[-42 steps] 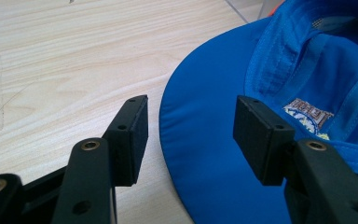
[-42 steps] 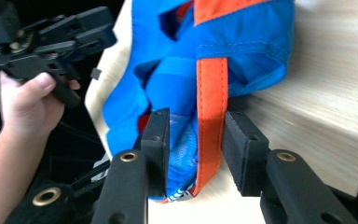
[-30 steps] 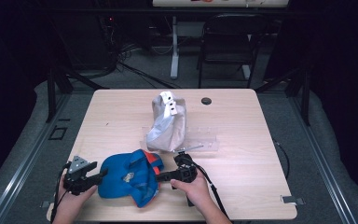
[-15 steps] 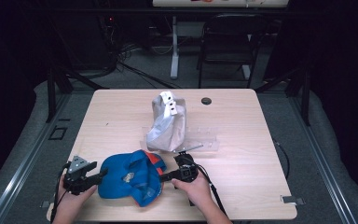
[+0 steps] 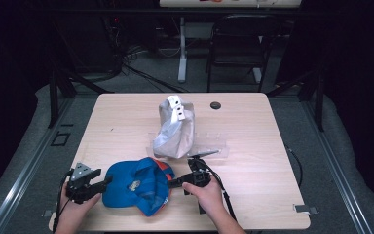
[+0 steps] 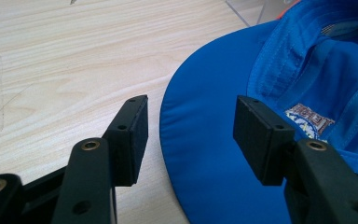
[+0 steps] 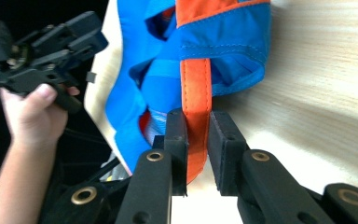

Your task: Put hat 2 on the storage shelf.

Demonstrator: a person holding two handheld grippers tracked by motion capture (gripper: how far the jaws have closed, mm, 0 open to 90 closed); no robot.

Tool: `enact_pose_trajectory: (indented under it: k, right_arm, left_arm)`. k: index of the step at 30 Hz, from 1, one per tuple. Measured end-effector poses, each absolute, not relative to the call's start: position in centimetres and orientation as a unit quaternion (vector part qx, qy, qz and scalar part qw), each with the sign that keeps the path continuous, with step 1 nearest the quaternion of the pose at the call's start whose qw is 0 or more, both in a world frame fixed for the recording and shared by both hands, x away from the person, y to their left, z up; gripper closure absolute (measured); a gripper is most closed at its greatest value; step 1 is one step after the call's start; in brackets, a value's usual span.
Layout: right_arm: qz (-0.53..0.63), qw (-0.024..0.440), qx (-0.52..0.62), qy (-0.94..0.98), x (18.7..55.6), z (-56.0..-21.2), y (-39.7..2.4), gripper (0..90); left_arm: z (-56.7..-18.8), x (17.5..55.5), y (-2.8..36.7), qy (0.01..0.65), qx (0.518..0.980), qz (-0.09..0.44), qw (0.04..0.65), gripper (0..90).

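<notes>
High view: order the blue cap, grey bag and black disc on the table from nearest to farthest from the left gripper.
From the left gripper, at the near left edge:
1. Blue cap, right beside its jaws.
2. Grey bag, mid-table, up and to the right.
3. Black disc, near the far edge, right of the bag.

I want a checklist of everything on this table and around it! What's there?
Surface: wooden table, bare in most places.
Job's things: blue cap with orange strap, lying near the front edge.
Clutter: grey cap on a clear plastic stand; small black disc.
Grippers: left gripper open, jaws astride the brim; right gripper closed on the orange strap.
Cables: one trails from each gripper; more on the floor behind.
Surroundings: dark room, black chair.
</notes>
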State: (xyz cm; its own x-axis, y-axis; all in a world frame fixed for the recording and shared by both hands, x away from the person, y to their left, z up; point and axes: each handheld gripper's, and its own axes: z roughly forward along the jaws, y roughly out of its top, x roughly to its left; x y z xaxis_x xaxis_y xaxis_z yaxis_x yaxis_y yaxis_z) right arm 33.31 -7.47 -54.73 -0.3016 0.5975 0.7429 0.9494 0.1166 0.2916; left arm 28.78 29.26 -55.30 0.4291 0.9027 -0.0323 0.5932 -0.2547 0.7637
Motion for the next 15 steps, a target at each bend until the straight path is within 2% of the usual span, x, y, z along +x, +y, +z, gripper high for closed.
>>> enact_pose_trajectory:
  k: [5, 15]
  right_arm:
    - [-0.385, 0.260, -0.538, -0.703, 33.5, -53.7, -8.0, 78.5]
    - [-0.383, 0.288, -0.542, -0.691, 34.0, -51.6, -9.6, 78.6]
  left_arm:
    - [-55.3, 28.8, 29.2, 0.489, 0.763, 0.212, 0.366, 45.9]
    - [-55.3, 28.8, 29.3, 0.489, 0.763, 0.212, 0.365, 45.9]
